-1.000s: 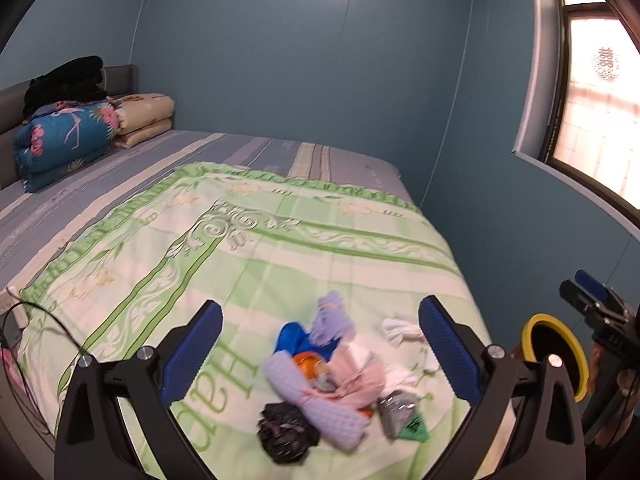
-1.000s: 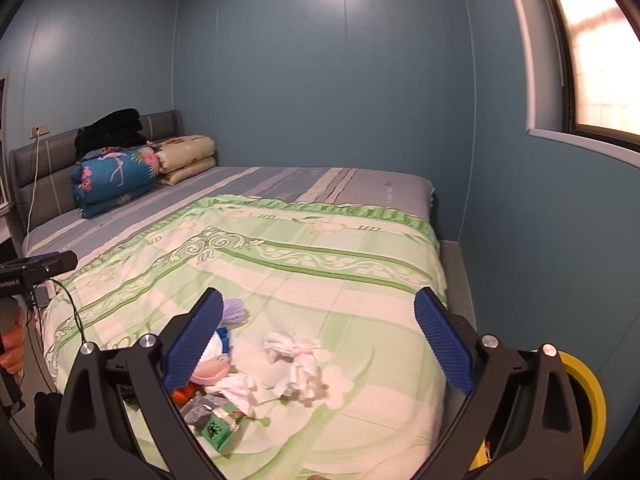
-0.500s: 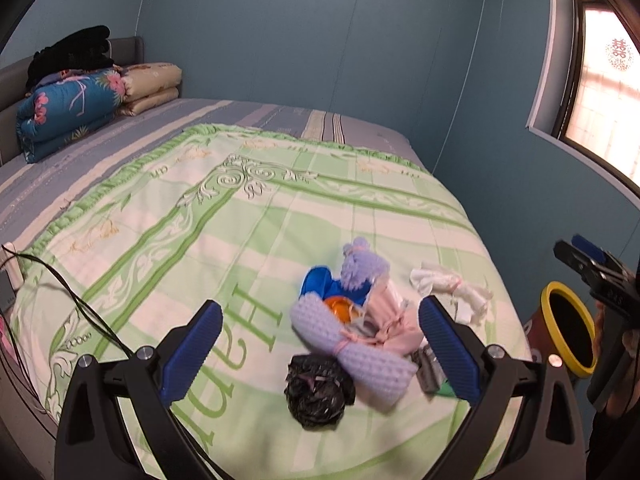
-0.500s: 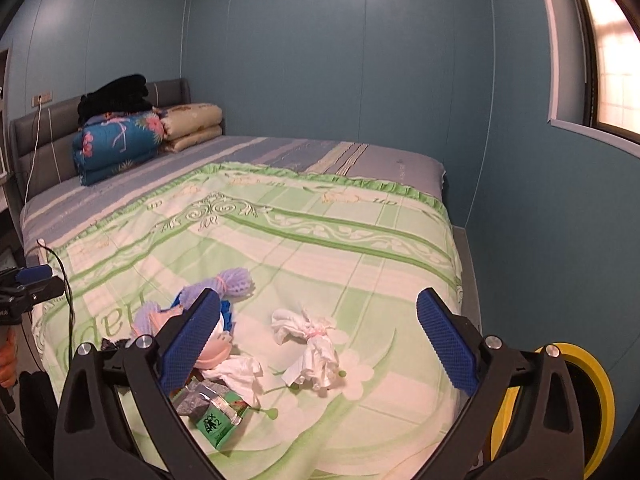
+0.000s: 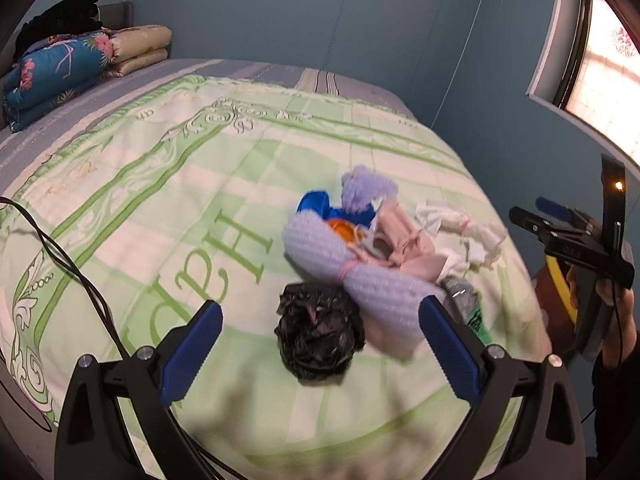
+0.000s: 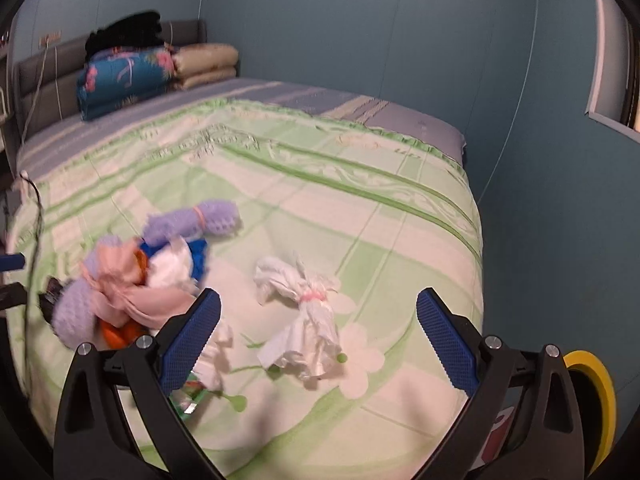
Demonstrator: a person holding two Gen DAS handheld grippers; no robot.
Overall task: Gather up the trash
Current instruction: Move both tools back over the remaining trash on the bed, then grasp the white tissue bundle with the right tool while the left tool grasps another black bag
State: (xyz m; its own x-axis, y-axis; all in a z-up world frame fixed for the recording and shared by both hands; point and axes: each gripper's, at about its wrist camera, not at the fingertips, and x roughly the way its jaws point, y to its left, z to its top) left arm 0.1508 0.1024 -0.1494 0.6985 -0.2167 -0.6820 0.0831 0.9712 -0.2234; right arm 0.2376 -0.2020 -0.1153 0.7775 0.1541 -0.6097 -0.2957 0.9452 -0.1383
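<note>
Left wrist view: the left claw [image 5: 320, 328] hangs with its jaws wide apart and nothing between them, just above the crumpled black bag [image 5: 318, 332] that lies on the green quilt [image 5: 160, 200] of the bed. Beyond the black bag, touching it, lies the lilac knitted bundle [image 5: 360, 264] tied with a pink band, and beyond that a pink cloth bundle [image 5: 400, 236], something orange [image 5: 340, 228] and something blue [image 5: 316, 204]. All of it looks light, soft and crushable, so I judge the bag is best pinched across its bunched middle; thin film may slip from the pads. A crushed clear bottle [image 5: 464, 296] with a green label shows only partly behind the right-hand finger. Motion blur softens the near quilt. Far from the black bag, at the frame's right edge, the yellow-rimmed bin [image 5: 560, 280] is largely hidden by the other tool and the hand [image 5: 616, 320] holding it.

Right wrist view: the right claw [image 6: 318, 334] is likewise spread and empty, hovering over the white tissue bundle [image 6: 304, 320] banded in pink at its waist. That tied waist looks the firmest place to grip; the loose ends would tear or slide. Left of the tissue bundle the mixed heap is blurred, and a green wrapper [image 6: 192, 396] is half hidden by the left-hand finger. Only a slice of the bin's yellow rim shows, to the right of the tissue bundle.
</note>
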